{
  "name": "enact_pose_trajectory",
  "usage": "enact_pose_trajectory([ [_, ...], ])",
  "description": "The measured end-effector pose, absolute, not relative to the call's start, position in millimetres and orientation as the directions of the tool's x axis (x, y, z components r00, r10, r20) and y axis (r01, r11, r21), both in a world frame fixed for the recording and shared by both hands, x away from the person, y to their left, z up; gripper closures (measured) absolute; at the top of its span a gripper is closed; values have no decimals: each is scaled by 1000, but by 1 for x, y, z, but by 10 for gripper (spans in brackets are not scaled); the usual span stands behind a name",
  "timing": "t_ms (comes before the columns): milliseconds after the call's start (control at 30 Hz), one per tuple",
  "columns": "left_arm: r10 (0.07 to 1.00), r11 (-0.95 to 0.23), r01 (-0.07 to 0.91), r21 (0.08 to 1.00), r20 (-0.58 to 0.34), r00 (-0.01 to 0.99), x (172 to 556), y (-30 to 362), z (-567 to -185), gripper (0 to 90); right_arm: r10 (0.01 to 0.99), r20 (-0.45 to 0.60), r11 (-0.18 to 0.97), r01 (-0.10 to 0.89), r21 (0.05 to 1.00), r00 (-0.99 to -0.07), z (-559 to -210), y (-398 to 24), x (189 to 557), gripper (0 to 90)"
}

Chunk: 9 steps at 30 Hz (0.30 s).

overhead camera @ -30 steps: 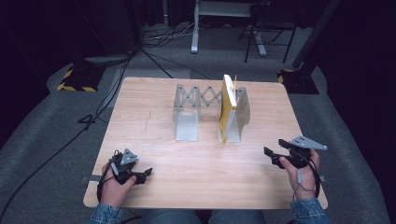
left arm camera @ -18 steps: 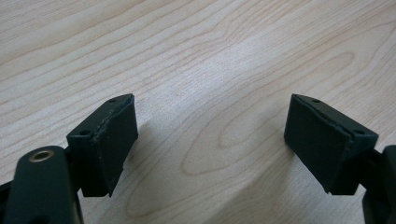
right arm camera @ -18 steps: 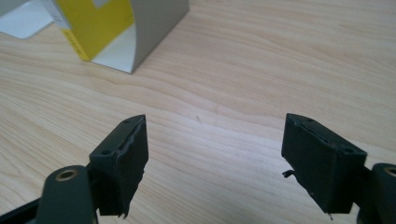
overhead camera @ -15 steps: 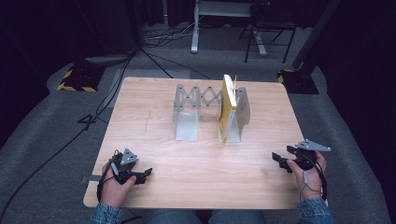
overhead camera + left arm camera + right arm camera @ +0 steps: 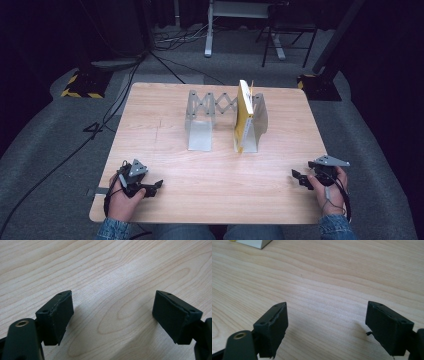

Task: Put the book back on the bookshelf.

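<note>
A grey metal expanding rack (image 5: 206, 112) stands at the middle of the wooden table (image 5: 165, 150), and a yellow book (image 5: 243, 115) is upright in its right end. My left gripper (image 5: 156, 186) rests low on the table's front left, its jaws wide apart with bare wood between them (image 5: 112, 315). My right gripper (image 5: 296, 176) sits near the front right edge, pointing left. Its jaws have just been opening, and nothing lies between them (image 5: 327, 322).
A corner of the rack's grey base (image 5: 253, 243) peeks in at the top left of the right gripper view. Black cables (image 5: 95, 130) trail over the grey floor to the left. A stand's legs (image 5: 240, 30) and yellow-striped bases (image 5: 80, 82) lie beyond the table.
My right gripper has sunk toward the table and drifted a little to the right and nearer the front edge. The left gripper, rack and book have kept their places.
</note>
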<state>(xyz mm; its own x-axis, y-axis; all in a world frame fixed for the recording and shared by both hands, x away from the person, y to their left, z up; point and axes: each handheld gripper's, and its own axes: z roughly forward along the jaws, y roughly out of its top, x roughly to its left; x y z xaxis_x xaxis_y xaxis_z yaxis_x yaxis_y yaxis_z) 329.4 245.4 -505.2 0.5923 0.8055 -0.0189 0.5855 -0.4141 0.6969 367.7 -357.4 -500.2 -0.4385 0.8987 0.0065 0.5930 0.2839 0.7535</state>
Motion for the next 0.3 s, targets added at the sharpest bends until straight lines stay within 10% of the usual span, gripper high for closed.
enact_pose_trajectory([
  [300,805,-414,585,697,-19,593,329,245,-505,177,892,-10,312,599,737,-453,-505,-355,368,150],
])
